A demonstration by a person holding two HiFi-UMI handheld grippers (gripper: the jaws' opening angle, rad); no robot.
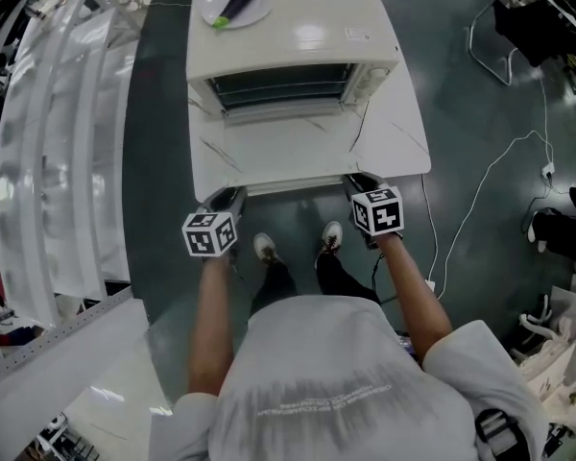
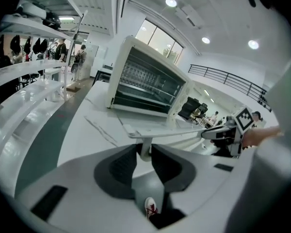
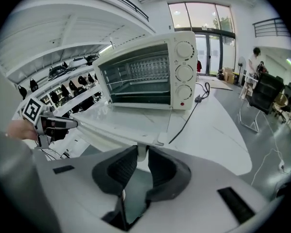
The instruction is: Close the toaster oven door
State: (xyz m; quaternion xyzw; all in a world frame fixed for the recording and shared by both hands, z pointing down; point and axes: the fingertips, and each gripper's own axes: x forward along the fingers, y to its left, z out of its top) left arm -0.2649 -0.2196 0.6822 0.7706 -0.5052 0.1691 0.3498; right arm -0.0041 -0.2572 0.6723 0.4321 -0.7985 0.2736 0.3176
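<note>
The toaster oven (image 1: 293, 41) sits on the table (image 1: 408, 147) at 12 o'clock from the person, its door (image 1: 278, 147) lying flat toward 6 o'clock. The handle (image 1: 293, 186) runs from 9 to 3 o'clock along the door's free edge. The left gripper (image 1: 228, 198) is clamped on the handle's 9 o'clock post and the right gripper (image 1: 358, 184) on its 3 o'clock post. Closing likely means swinging that edge up toward 12 o'clock.

Head view looks steeply down on the toaster oven (image 1: 293, 41), which both low gripper views face closely.
</note>
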